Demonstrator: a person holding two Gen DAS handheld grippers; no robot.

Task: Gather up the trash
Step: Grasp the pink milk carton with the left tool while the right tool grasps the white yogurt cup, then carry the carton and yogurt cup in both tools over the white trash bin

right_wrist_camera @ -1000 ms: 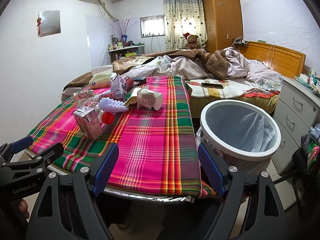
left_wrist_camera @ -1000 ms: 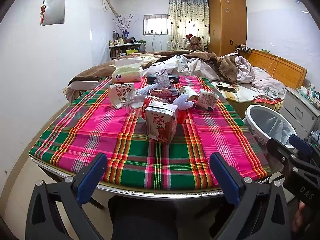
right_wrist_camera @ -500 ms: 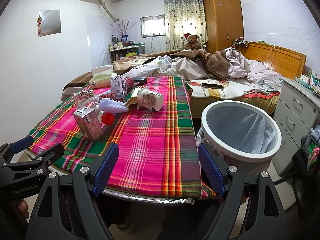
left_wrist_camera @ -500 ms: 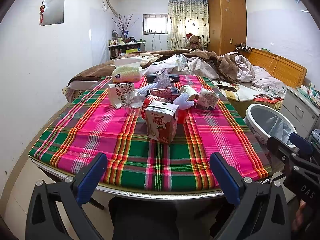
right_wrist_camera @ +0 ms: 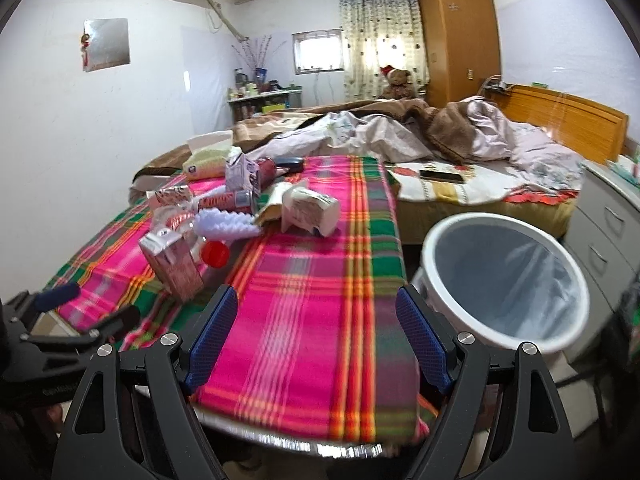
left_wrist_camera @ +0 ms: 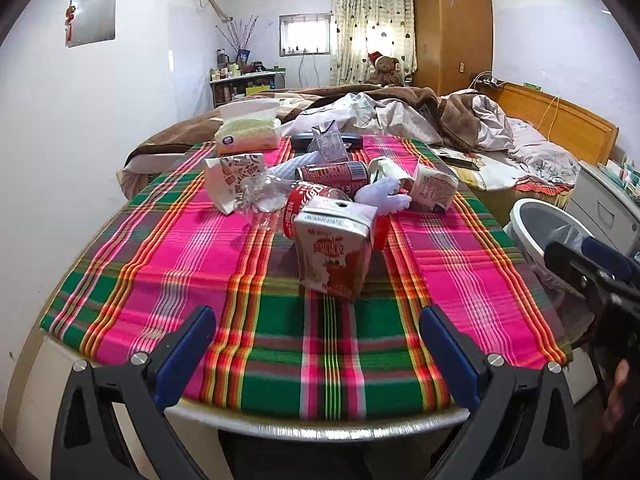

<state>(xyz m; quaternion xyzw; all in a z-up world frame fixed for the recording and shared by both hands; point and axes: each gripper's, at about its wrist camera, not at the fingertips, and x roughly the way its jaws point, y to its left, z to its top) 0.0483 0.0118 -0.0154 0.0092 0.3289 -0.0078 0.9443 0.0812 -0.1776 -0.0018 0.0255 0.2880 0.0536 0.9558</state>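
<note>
**A:** Your left gripper (left_wrist_camera: 316, 344) has its fingers spread wide, with nothing between them. It hangs over the near edge of the table (left_wrist_camera: 320, 428). Your right gripper (right_wrist_camera: 316, 340) is spread wide and empty too.

**B:** Where is the trash?

**A:** In a pile in the middle of the cloth (left_wrist_camera: 168, 264). A red carton (left_wrist_camera: 334, 256) stands up at the front. Behind it lie a red can (left_wrist_camera: 334, 170), a clear bottle (left_wrist_camera: 260, 200), a white carton (left_wrist_camera: 434, 188) on its side and a paper box (left_wrist_camera: 232, 180).

**B:** What does each camera show that the other does not?

**A:** Your right camera looks down into the bin (right_wrist_camera: 504, 276), just beside the table's right edge. You can see its grey bag inside. Your left camera catches only a bit of the bin at the far right, but it shows the pile from the front.

**B:** What changed since a second ago?

**A:** Both grippers have come closer to the table. The trash lies where it was. The fingers are as wide as before.
</note>
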